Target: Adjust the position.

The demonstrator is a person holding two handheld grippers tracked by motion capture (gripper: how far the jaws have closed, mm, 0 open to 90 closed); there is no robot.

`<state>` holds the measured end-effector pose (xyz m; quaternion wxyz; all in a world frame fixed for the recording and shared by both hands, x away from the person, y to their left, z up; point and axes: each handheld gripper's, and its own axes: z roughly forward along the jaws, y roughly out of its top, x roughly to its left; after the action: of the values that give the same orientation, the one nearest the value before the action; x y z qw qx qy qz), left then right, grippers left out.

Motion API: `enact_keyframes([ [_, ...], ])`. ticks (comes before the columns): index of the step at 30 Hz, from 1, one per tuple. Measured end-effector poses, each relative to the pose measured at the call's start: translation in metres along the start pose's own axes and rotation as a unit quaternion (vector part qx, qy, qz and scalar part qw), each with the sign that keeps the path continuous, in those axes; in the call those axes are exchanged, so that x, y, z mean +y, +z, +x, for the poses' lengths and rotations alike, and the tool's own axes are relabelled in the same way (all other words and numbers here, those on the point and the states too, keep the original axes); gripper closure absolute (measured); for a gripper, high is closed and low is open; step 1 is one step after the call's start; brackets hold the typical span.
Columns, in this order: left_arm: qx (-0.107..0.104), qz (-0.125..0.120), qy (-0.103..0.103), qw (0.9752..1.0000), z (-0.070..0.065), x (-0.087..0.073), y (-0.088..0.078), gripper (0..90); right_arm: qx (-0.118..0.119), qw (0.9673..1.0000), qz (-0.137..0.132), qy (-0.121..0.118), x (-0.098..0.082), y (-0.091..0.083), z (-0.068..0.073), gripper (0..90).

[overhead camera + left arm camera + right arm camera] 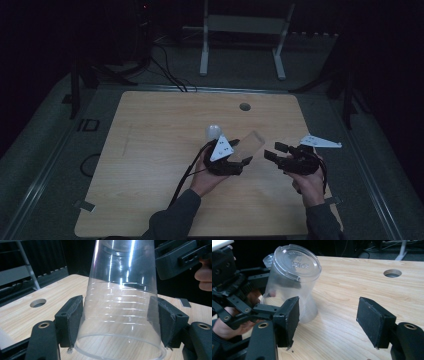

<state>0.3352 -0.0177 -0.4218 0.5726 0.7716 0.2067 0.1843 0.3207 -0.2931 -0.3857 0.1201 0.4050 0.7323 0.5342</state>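
High view: the left gripper holds a clear plastic cup tilted over the wooden table, a white ball just behind it; the right gripper waits nearby.

Left gripper view: both pads press the cup's thin wall near its rim. Squeezing harder could buckle it.

Right gripper view: the right gripper stands unclenched and empty, the cup's base facing it. A careless approach could knock the cup loose.

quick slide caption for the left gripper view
Left gripper clamps a clear plastic cup over the wooden table.
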Motion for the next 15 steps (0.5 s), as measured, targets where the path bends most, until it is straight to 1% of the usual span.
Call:
enact_keyframes([
  [4,-0.003,0.004,0.002,1.0000,0.0014,0.0007,-0.0024,29.8,-0.008,0.9998,0.009,-0.013,0.0027,-0.0005,0.0006,34.7],
  [9,-0.006,0.012,0.001,0.9999,0.0038,0.0020,-0.0047,29.8,-0.020,0.9989,0.024,-0.036,0.0055,-0.0013,0.0024,34.8],
  [12,-0.009,0.017,0.002,0.9998,0.0047,0.0026,-0.0057,29.8,-0.023,0.9977,0.034,-0.053,0.0073,-0.0015,0.0047,34.8],
  [15,-0.013,0.021,0.002,0.9997,0.0051,0.0031,-0.0062,29.8,-0.028,0.9958,0.047,-0.073,0.0087,-0.0008,0.0082,34.8],
])
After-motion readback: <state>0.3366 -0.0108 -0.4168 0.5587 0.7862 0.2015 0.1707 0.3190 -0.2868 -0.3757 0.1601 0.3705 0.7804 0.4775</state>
